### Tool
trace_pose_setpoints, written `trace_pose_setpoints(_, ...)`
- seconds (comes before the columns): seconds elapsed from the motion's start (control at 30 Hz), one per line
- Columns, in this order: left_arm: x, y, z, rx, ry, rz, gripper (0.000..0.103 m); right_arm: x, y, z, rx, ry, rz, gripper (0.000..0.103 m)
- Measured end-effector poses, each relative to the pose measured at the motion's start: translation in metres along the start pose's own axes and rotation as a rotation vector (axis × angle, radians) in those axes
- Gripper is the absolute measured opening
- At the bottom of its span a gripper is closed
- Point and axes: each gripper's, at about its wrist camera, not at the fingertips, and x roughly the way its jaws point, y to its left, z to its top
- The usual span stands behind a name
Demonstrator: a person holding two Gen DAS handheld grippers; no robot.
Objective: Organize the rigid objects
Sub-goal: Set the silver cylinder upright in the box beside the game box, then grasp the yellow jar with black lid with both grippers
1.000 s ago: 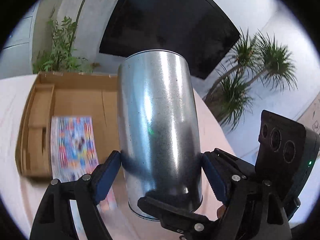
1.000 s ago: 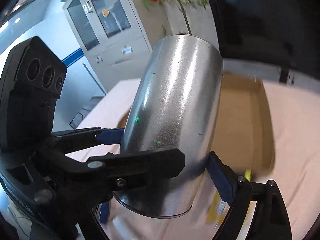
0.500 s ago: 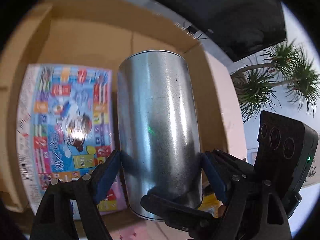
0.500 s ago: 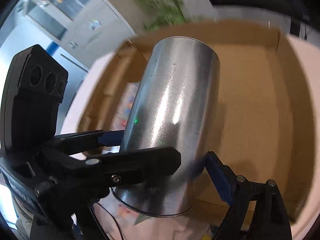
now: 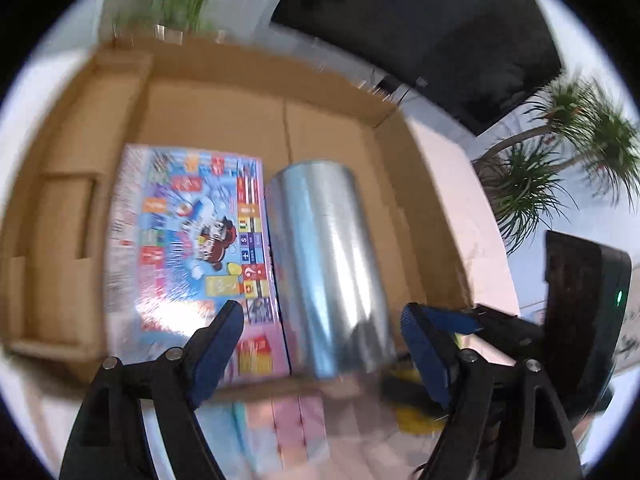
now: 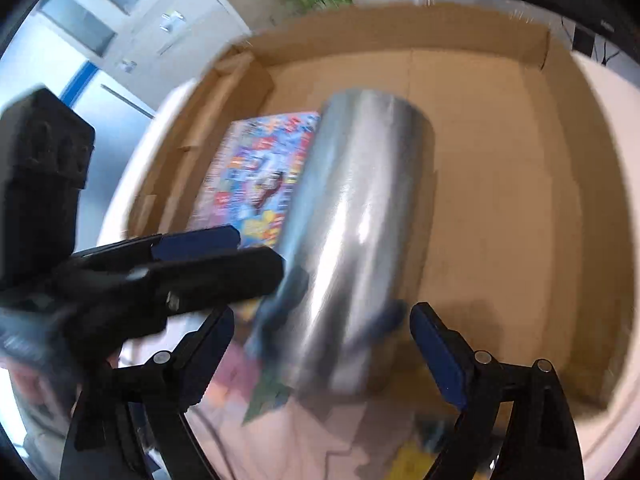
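Observation:
A shiny metal can [image 5: 326, 268] lies on its side in the open cardboard box [image 5: 208, 116], right of a colourful flat game box [image 5: 188, 252]. My left gripper [image 5: 320, 344] is open, its blue pads apart on either side of the can's near end, not touching it. My right gripper [image 6: 320, 344] is open too, straddling the can [image 6: 360, 232] from the near side. The left gripper's black fingers [image 6: 172, 276] cross the right wrist view at the left. The frames are motion-blurred.
The box [image 6: 500, 120] has free floor right of the can. Pink and yellow items [image 5: 416, 408] lie blurred on the pale table in front of the box. A black screen [image 5: 420, 32] and potted plants [image 5: 560, 168] stand behind.
Both grippers held the can together, tipped it down into the box beside the game box, then opened and drew back. The can now lies released in the box.

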Motion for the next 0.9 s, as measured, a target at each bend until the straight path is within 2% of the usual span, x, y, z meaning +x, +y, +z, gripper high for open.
trace_pose_setpoints(0.03, -0.016, -0.007, -0.013, 0.024, -0.045, 0.014, 0.081, -0.018, 0.003, -0.011, -0.003, -0.032, 0.001, 0.090)
trace_pose_setpoints(0.1, -0.030, -0.018, -0.035, 0.039, -0.081, 0.038, 0.082, -0.050, -0.006, -0.037, 0.005, -0.104, -0.021, 0.094)
trace_pose_setpoints(0.13, -0.032, -0.023, -0.046, 0.039, -0.076, 0.037, 0.082, -0.063, -0.016, -0.052, 0.029, -0.131, -0.036, 0.097)
trace_pose_setpoints(0.2, -0.022, -0.033, -0.066, 0.029, -0.028, -0.015, 0.082, -0.073, -0.037, -0.074, 0.090, -0.131, -0.053, 0.097)
trace_pose_setpoints(0.27, -0.007, -0.041, -0.079, 0.015, 0.025, -0.078, 0.082, -0.060, -0.047, -0.090, 0.120, -0.087, -0.070, 0.087)
trace_pose_setpoints(0.3, 0.001, -0.045, -0.083, 0.009, 0.051, -0.104, 0.082, -0.053, -0.050, -0.096, 0.118, -0.055, -0.060, 0.074)
trace_pose_setpoints(0.4, 0.028, -0.051, -0.086, -0.030, 0.124, -0.183, 0.082, -0.032, -0.039, -0.107, 0.059, -0.025, -0.094, 0.067)
trace_pose_setpoints(0.5, 0.047, -0.050, -0.084, -0.053, 0.181, -0.177, 0.082, -0.014, -0.013, -0.116, -0.004, -0.006, -0.054, 0.067)
trace_pose_setpoints(0.57, 0.055, -0.047, -0.084, -0.058, 0.215, -0.121, 0.083, -0.004, 0.004, -0.119, -0.063, 0.020, -0.014, 0.069)
trace_pose_setpoints(0.6, 0.056, -0.046, -0.085, -0.055, 0.220, -0.116, 0.083, 0.000, 0.009, -0.117, -0.073, 0.025, -0.006, 0.071)
trace_pose_setpoints(0.67, 0.060, -0.045, -0.082, -0.066, 0.238, -0.113, 0.083, 0.012, 0.007, -0.112, -0.049, 0.026, 0.012, 0.077)
trace_pose_setpoints(0.8, 0.069, -0.043, -0.085, -0.063, 0.269, -0.088, 0.086, 0.049, -0.002, -0.102, 0.040, 0.071, 0.106, 0.087)
trace_pose_setpoints(0.9, 0.069, -0.047, -0.085, -0.067, 0.253, -0.087, 0.085, 0.052, 0.002, -0.100, 0.034, 0.065, 0.083, 0.087)
